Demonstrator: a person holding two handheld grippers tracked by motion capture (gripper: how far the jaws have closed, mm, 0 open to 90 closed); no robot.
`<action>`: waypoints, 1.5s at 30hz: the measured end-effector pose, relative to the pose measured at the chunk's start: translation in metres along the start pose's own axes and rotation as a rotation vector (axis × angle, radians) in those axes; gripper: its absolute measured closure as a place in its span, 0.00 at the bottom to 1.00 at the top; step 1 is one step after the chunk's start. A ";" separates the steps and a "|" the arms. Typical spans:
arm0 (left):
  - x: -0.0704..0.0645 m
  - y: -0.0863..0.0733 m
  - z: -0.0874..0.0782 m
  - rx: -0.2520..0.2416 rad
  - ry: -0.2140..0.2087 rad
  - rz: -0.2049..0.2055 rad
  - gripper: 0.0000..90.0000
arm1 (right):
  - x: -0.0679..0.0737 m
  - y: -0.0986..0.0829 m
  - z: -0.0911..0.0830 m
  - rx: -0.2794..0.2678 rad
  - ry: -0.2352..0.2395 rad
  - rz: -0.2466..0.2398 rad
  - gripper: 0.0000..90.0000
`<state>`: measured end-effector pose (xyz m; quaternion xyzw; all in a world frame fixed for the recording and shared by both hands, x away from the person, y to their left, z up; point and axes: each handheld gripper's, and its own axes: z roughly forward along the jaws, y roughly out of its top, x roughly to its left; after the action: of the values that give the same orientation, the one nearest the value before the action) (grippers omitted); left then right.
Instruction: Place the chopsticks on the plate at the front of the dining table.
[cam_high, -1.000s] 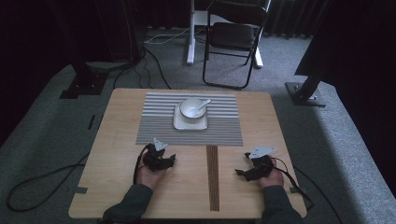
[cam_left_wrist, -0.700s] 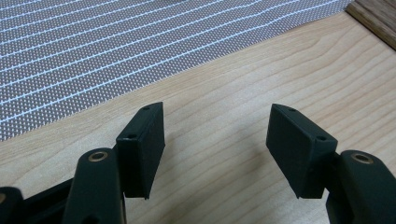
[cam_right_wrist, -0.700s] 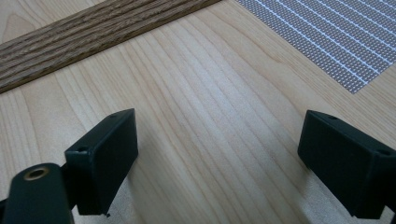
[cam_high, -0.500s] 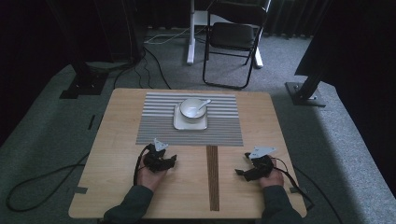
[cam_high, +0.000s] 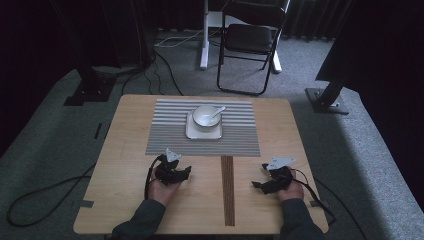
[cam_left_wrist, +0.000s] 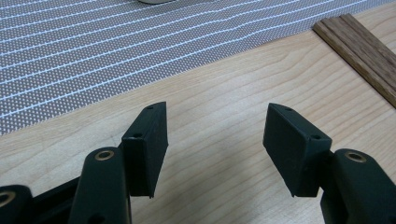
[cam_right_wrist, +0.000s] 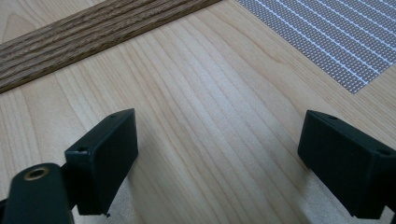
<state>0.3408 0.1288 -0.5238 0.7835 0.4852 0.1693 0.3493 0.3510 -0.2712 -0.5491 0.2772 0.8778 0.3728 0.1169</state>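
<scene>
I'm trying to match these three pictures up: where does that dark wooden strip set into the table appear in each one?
High view: the dark wooden strip runs lengthwise between the two hands, below the striped mat.
Left gripper view: upper right corner, slanting.
Right gripper view: upper left, slanting.
Shared landmark: the striped mat's edge beside it.

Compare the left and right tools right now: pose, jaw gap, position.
The left tool sits near the mat's front edge, left of the dark wood strip; the right tool sits right of the strip, nearer the table's front. In their own views the right tool's jaws stand wider apart than the left tool's. Both are open, empty and low over bare wood.
</scene>
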 end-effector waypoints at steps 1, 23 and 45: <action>0.000 0.000 0.000 0.000 -0.002 -0.004 0.44 | 0.000 0.000 0.000 0.000 0.000 0.000 0.13; -0.009 0.006 -0.004 -0.011 -0.043 -0.025 0.43 | 0.000 0.000 0.000 0.000 0.001 -0.001 0.13; -0.015 0.007 -0.005 -0.027 -0.065 -0.023 0.41 | 0.000 0.000 0.000 0.000 0.001 0.000 0.13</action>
<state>0.3352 0.1154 -0.5137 0.7781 0.4803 0.1464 0.3774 0.3511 -0.2711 -0.5491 0.2771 0.8778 0.3729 0.1165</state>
